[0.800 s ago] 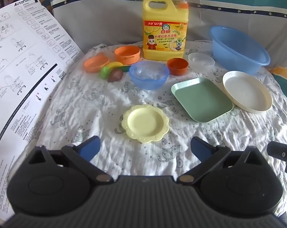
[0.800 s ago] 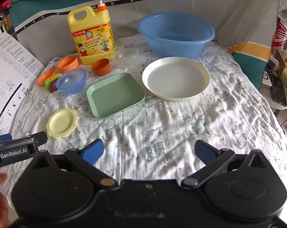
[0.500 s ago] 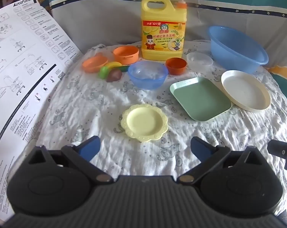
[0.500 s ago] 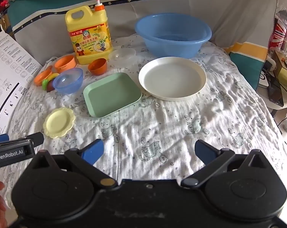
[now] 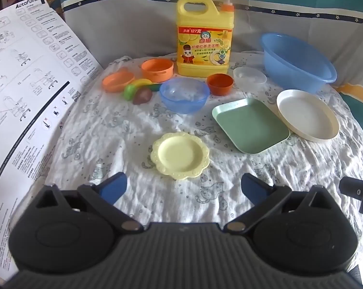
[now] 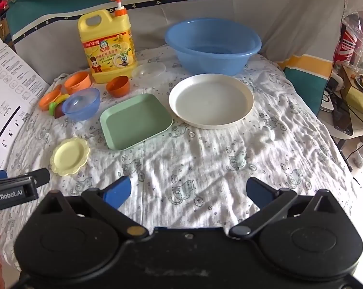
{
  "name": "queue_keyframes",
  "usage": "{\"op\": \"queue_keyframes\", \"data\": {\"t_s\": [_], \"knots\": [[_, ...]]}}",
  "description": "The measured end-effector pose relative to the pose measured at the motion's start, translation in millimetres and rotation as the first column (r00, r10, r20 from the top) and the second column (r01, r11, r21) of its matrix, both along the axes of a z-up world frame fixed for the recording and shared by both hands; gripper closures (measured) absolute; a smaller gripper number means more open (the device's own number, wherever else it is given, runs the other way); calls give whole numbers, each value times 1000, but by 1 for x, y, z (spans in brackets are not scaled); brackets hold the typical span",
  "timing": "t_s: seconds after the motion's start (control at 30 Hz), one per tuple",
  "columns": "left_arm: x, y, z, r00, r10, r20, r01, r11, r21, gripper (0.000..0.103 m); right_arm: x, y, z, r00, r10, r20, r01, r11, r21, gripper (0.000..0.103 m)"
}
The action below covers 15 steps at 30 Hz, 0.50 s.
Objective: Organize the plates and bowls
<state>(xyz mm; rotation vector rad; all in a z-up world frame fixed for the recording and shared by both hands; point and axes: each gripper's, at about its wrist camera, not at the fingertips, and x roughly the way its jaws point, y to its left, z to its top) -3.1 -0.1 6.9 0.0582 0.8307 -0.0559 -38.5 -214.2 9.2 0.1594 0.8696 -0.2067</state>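
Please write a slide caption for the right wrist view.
Open right gripper above cloth, facing green tray and white plate.

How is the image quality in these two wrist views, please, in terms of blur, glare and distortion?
Left wrist view: the detergent jug has a smeared pump top, and the instruction sheet bows from fisheye. Right wrist view: sharper, the pump crisp; daylight washes out the lower right corner beside the cloth.

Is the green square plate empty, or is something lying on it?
Empty: the green square plate shows only its bare inside in both views.

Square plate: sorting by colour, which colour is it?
Pale green square plate, clearest in the right wrist view.
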Motion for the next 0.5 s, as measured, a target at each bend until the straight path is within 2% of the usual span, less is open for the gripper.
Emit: {"op": "queue_keyframes", "data": {"t_s": [0.5], "knots": [[-1,1,-4,1000,4,-1,-4,1000,6,0,1,0,-2,1000,-3,-3,3,1000,-2,0]]}}
